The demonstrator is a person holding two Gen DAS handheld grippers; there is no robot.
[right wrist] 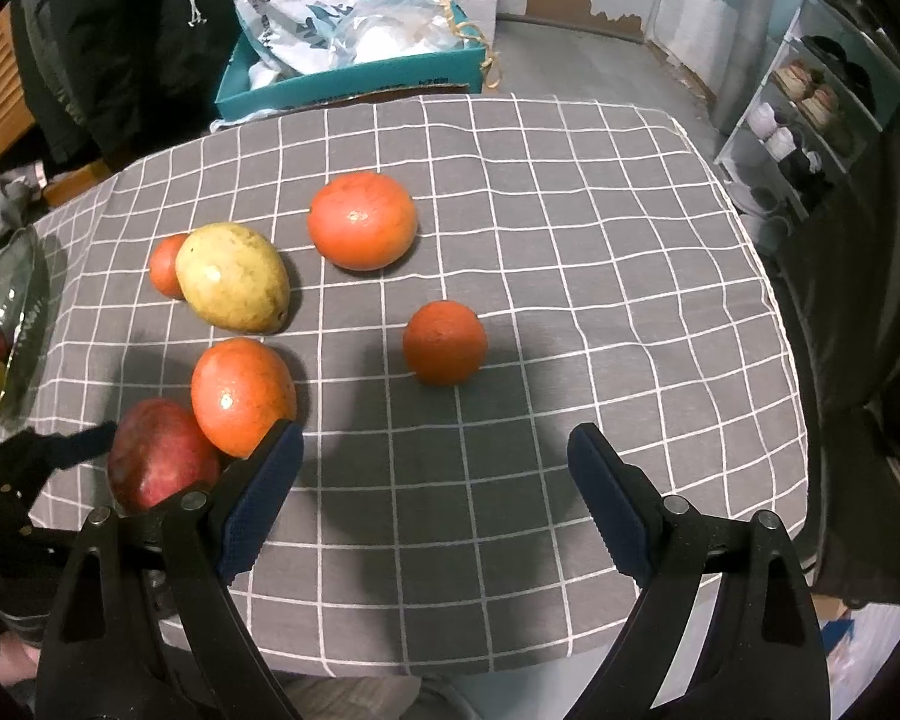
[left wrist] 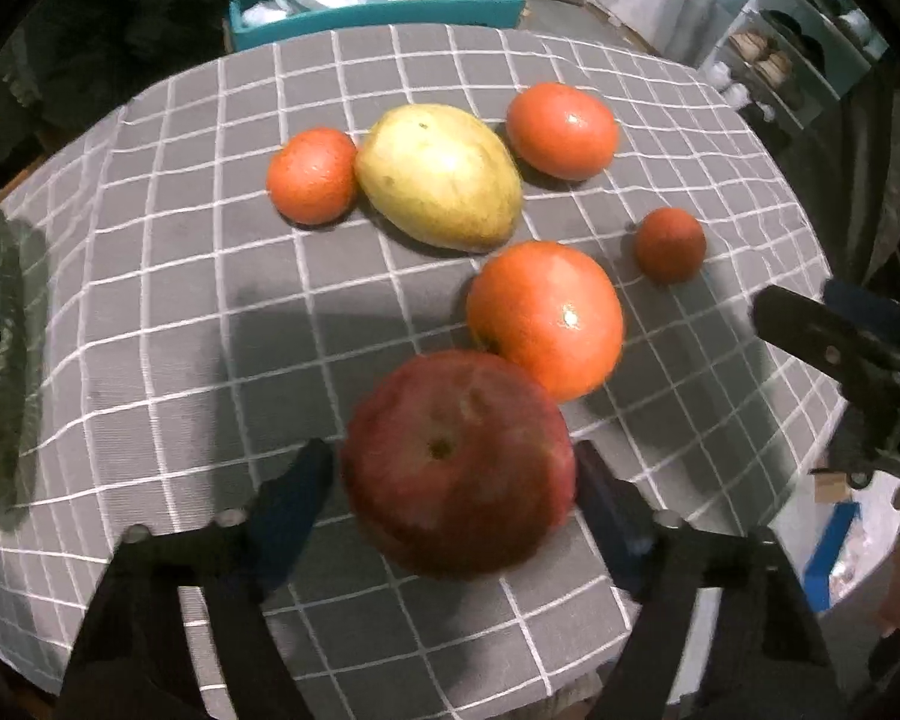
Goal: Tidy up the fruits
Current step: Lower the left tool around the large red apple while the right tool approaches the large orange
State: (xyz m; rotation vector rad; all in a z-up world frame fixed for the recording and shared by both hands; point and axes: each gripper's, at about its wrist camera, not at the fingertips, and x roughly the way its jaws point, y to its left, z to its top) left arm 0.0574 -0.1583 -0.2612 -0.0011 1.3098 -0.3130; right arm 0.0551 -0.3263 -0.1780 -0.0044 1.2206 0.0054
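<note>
On the grey checked tablecloth [left wrist: 168, 276] of the table, six fruits are seen: a red apple [left wrist: 457, 461], a large orange [left wrist: 546, 318] touching it on the far side, a yellow-green mango [left wrist: 438, 177], a small orange [left wrist: 312, 175] pressed against the mango's left side, another large orange [left wrist: 563, 129] to the mango's right and a small dark orange [left wrist: 669, 245] set apart to the right. The apple is blurred in the left wrist view and lies between the blue pads of the left tongs [left wrist: 453, 495]; the right pad is seen at the apple's skin, while a sliver of cloth appears beside the left pad, so a firm grip cannot be confirmed. No earlier picture is given for comparison. From the right wrist view the apple's lower part is hidden behind the left finger of the right tongs [right wrist: 435, 501], and the small orange is half covered by the mango. The right tongs are held wide open above bare cloth, with nothing between the pads. At the left edge a glass bowl [right wrist: 21, 300] is cut off; a yellow and a red fruit are partly made out inside it. Beyond the table a teal box [right wrist: 354, 81] stuffed with plastic bags is seen, and a shoe rack [right wrist: 810, 102] is distorted at the right rim.
</note>
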